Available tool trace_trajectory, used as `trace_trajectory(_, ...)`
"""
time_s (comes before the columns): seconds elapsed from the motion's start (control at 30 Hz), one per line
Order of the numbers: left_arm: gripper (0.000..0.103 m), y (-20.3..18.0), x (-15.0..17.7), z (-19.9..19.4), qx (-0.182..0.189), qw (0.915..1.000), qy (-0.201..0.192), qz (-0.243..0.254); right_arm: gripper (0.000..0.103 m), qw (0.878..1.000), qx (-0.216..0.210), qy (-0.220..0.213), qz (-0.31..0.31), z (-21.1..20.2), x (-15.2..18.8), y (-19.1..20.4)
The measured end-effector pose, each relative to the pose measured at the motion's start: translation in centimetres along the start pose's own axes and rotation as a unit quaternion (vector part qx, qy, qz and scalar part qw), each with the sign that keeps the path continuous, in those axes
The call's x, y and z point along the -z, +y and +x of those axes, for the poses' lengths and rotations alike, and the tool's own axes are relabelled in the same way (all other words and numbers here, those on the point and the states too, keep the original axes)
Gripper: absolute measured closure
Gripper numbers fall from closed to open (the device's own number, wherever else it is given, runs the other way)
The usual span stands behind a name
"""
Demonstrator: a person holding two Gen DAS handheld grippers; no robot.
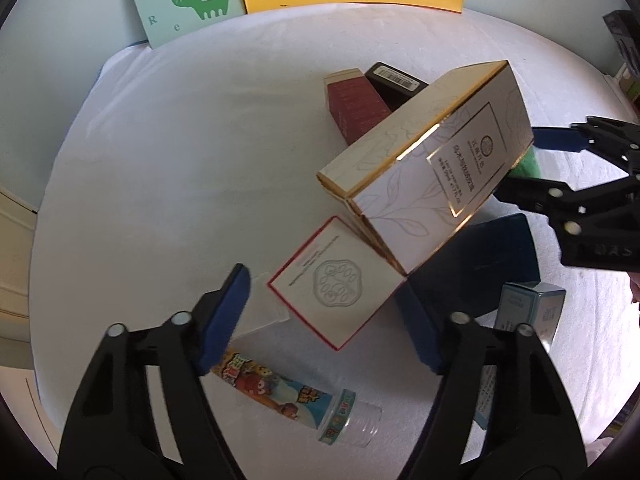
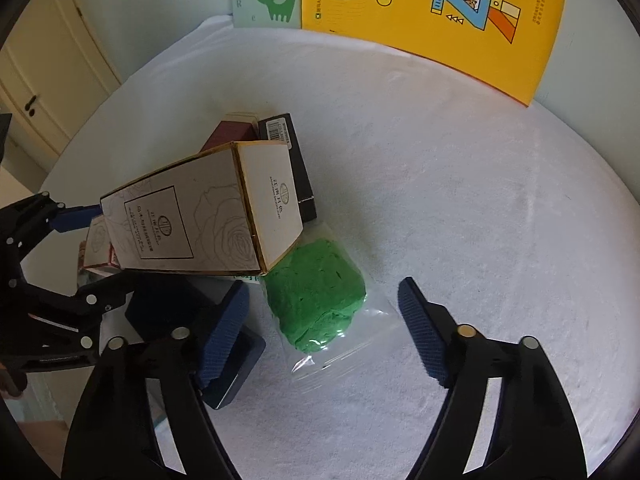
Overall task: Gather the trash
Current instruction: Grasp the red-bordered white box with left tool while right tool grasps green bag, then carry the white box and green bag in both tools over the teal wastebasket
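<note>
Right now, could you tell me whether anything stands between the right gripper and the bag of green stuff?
Nothing visible does. The right gripper is open with the green bag lying directly between its fingers on the white cloth. The gold-trimmed box overhangs only the bag's far left corner.

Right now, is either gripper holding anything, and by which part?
Nothing held. Left gripper open over the red-edged box; right gripper open over the green bag.
</note>
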State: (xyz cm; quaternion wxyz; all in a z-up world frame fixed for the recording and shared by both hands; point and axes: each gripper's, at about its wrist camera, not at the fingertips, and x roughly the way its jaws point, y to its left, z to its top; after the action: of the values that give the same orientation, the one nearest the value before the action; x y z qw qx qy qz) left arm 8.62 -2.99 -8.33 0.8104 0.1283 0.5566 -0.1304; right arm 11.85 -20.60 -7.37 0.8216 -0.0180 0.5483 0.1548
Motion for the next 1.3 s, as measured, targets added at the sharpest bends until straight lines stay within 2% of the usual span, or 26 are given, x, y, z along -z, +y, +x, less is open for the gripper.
trace_trajectory(0.07, 0.05, -0.1, 0.0, 0.1, 0.015, 0.9999, 0.005, -0.002, 0.048, 1.0, -0.011, 0.004, 0.003, 0.2, 0.0, -0.2)
trace_trajectory(0.13, 0.049, -0.1, 0.0, 0.1, 0.018, 0.9998, 0.005, -0.005, 0.053, 1.0, -0.017, 0.002, 0.005, 0.0, 0.2, -0.2)
trace_trajectory(0.53, 0.05, 0.8, 0.6, -1.5, 0.027, 0.9994, -0.008, -0.023, 0.054, 0.999, -0.025, -0.007, 0.043, -2.0, 2.2, -1.4)
trace_trajectory(1.03, 0.05, 1.4, 2.7, -5.5, 0.006, 0.9988, -0.031, -0.037, 0.054, 0.996, -0.029, -0.048, 0.067, -7.5, 5.9, -1.0)
trace_trajectory(1.3, 0.05, 1.6, 5.0, -7.9, -0.007, 0.9972, -0.05, -0.056, 0.054, 0.995, -0.038, -0.066, 0.062, -9.3, 6.5, 0.2)
